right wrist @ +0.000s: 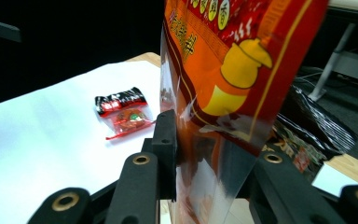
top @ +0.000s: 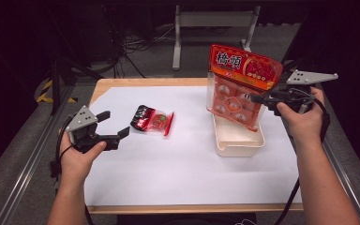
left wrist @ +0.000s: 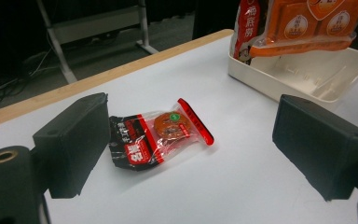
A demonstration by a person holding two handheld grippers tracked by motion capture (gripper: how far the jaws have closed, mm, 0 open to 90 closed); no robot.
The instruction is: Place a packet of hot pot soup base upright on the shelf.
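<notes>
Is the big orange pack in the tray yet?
Not fully. Right gripper holds the orange pack tilted; its lower edge dips into the white tray.

- A wooden table [top: 140,83] carries a white sheet [top: 178,159] over most of its top.
- A small red-and-black snack packet [top: 152,120] lies left of centre.
- A white tray [top: 238,144] sits right.
</notes>
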